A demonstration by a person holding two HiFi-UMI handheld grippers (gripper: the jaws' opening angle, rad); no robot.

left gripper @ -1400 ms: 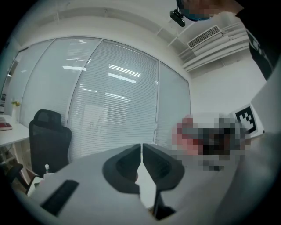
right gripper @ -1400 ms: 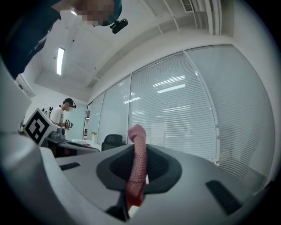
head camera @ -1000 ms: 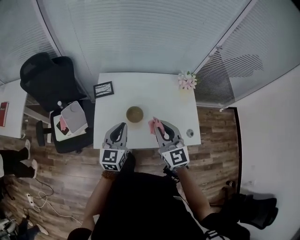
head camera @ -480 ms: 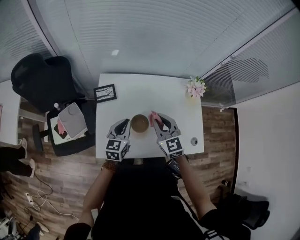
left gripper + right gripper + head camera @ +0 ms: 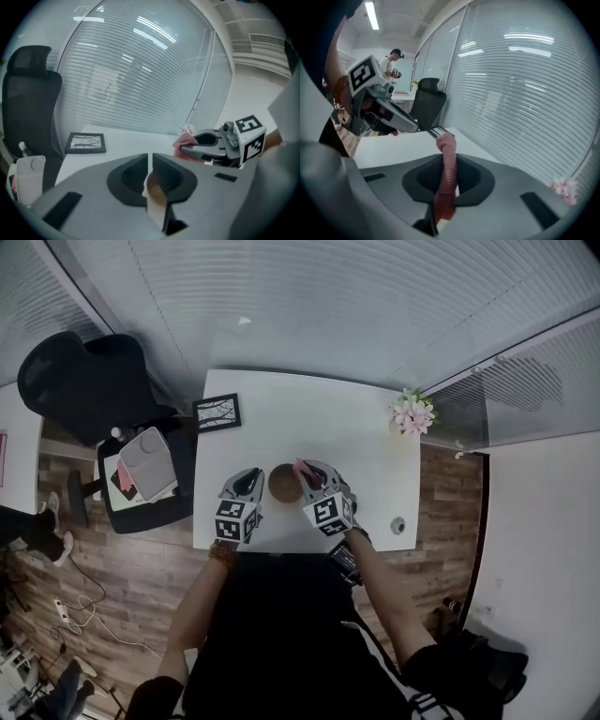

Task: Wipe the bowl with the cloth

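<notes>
A small brown bowl [image 5: 281, 485] hangs just over the front of the white table [image 5: 309, 418]. My left gripper [image 5: 253, 482] is shut on its left rim; in the left gripper view the bowl's wall [image 5: 157, 199] is pinched between the nearly closed jaws [image 5: 150, 157]. My right gripper [image 5: 310, 475] holds a pink cloth [image 5: 303, 470] at the bowl's right rim. In the right gripper view the cloth [image 5: 446, 147] stands up between the jaws [image 5: 450, 161], which have just been opening slightly, still gripping it. The left gripper view shows the cloth [image 5: 186, 139] sticking out of the right gripper.
A framed picture [image 5: 217, 413] lies at the table's back left and pink flowers [image 5: 412, 413] at its back right. A small round object [image 5: 397, 524] sits near the front right corner. A black chair [image 5: 84, 381] and a stool with a white box [image 5: 148, 463] stand to the left.
Both grippers have sunk toward the table and drawn closer together. The bowl went down with the left gripper, and the cloth now sits right at the bowl's rim.
</notes>
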